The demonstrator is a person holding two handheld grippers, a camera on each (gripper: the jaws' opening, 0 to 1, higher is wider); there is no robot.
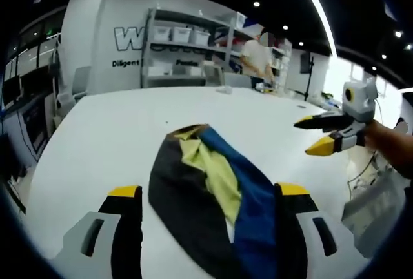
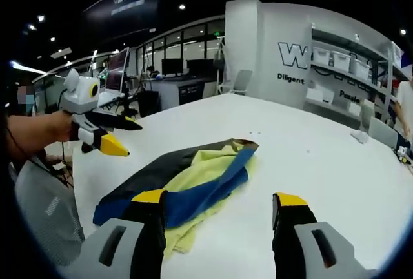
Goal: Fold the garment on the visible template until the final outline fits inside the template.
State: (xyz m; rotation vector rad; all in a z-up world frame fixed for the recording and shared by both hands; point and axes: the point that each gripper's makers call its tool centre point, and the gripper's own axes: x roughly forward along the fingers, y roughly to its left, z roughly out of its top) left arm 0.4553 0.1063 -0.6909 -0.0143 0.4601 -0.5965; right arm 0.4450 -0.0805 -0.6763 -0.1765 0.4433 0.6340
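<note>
Garment (image 1: 213, 195) first: a crumpled heap of black, yellow and blue cloth lying on the white table (image 1: 103, 137), and everything else sits around it. Nearest to it in the left gripper view is the left gripper (image 1: 210, 192), its two yellow-tipped jaws spread wide, one on each side of the cloth's near end, with the blue band running toward the jaw on the right. In the right gripper view the right gripper (image 2: 219, 198) also stands with its jaws well apart; the jaw on the left overlaps the blue and yellow edge of the garment (image 2: 187, 182), the other is over bare table (image 2: 310, 156). I cannot tell whether either jaw touches the fabric. No outline of a template can be made out on the tabletop. Beyond the garment, past the table's far edge, stand shelves (image 1: 187, 46) with white bins against a wall, and a person (image 1: 257, 59) stands beside them.
</note>
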